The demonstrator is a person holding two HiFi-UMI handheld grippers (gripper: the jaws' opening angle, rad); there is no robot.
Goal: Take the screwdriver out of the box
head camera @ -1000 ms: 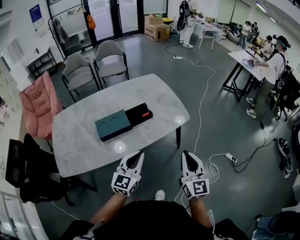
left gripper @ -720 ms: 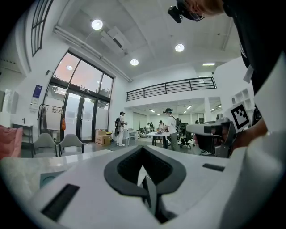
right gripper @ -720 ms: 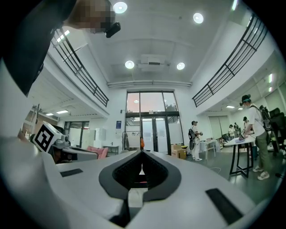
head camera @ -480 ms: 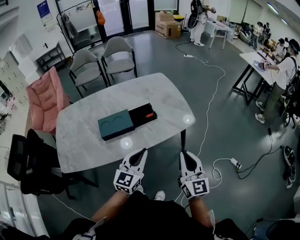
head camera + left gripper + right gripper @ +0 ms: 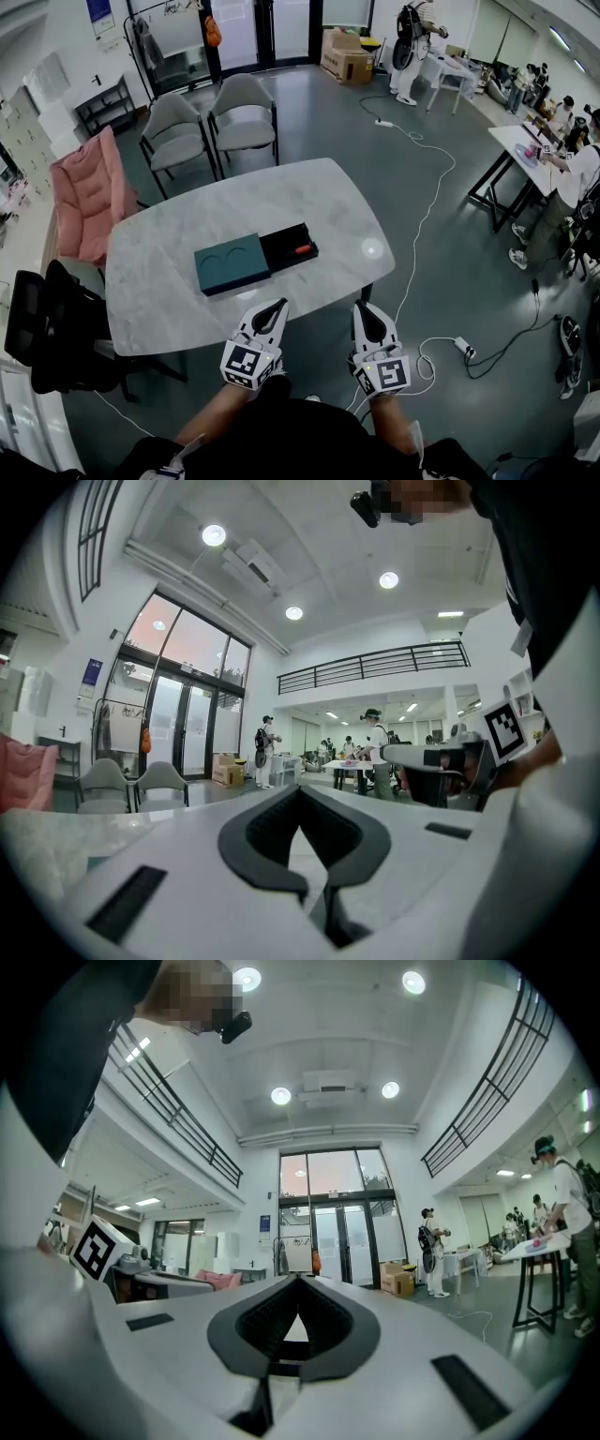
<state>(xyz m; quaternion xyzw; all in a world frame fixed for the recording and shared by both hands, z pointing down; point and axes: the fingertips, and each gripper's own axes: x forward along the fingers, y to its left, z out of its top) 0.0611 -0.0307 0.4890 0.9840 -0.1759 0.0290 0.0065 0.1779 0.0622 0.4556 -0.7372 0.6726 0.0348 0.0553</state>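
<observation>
On the white marble table [image 5: 169, 300] lies a teal box [image 5: 232, 264] with its black drawer [image 5: 281, 246] pulled out to the right. A screwdriver with an orange-red handle [image 5: 302, 248] lies in the drawer. My left gripper [image 5: 278, 305] [image 5: 300, 789] hovers at the table's near edge, short of the box, its jaws shut on nothing. My right gripper [image 5: 359, 308] [image 5: 298, 1279] hangs beside it at the table's near right corner, also shut and empty. Both point level toward the table. The box does not show in either gripper view.
Two grey chairs [image 5: 208, 127] stand behind the table, with a pink chair [image 5: 86, 192] at its left and a black chair [image 5: 42, 328] near left. A white cable [image 5: 422, 216] and power strip [image 5: 462, 345] lie on the floor to the right. People stand at other tables far right.
Both grippers and the head view have moved forward toward the table; the fingertips now reach its near edge. The jaws have stayed shut, and the box and screwdriver have not moved.
</observation>
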